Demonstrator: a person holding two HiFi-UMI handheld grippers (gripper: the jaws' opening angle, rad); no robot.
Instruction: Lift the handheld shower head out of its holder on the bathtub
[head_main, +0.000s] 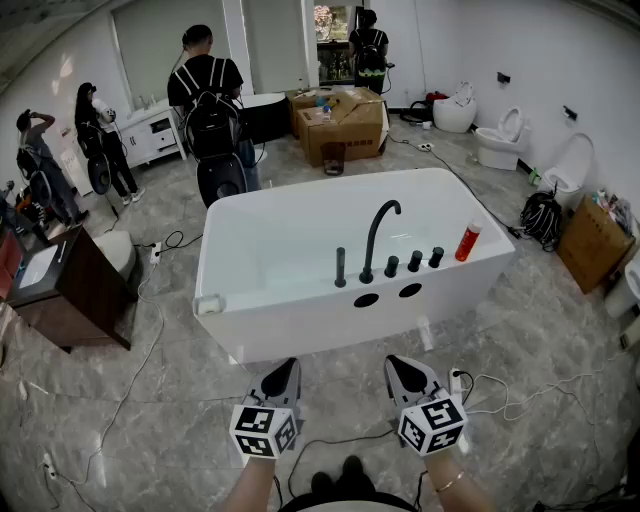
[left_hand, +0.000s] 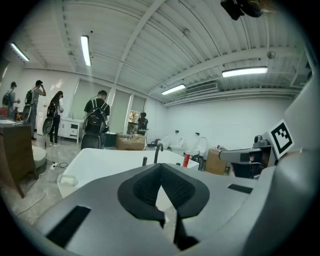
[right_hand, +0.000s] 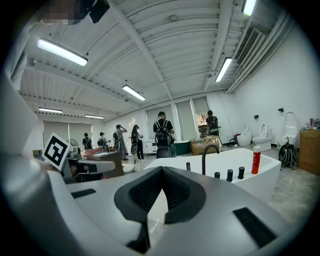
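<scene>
The handheld shower head (head_main: 340, 267) stands upright on the bathtub (head_main: 300, 330) rim, well ahead of the left gripper (head_main: 284, 374) and right gripper (head_main: 404, 372); their jaws are clenched, empty.

Bathtub (head_main: 300, 330): white, smooth, glossy. Faucet (head_main: 378, 232) and handheld shower head (head_main: 340, 268) on its near rim: matt black, metal-looking. Bottle (head_main: 467, 242) at rim's right end: red plastic. Floor (head_main: 140, 420): grey marbled tile, slight sheen. Boxes (head_main: 350, 125): brown cardboard. Left gripper (left_hand: 161, 165) shell: matt grey plastic; pads (left_hand: 175, 189): black, finely ribbed.
</scene>
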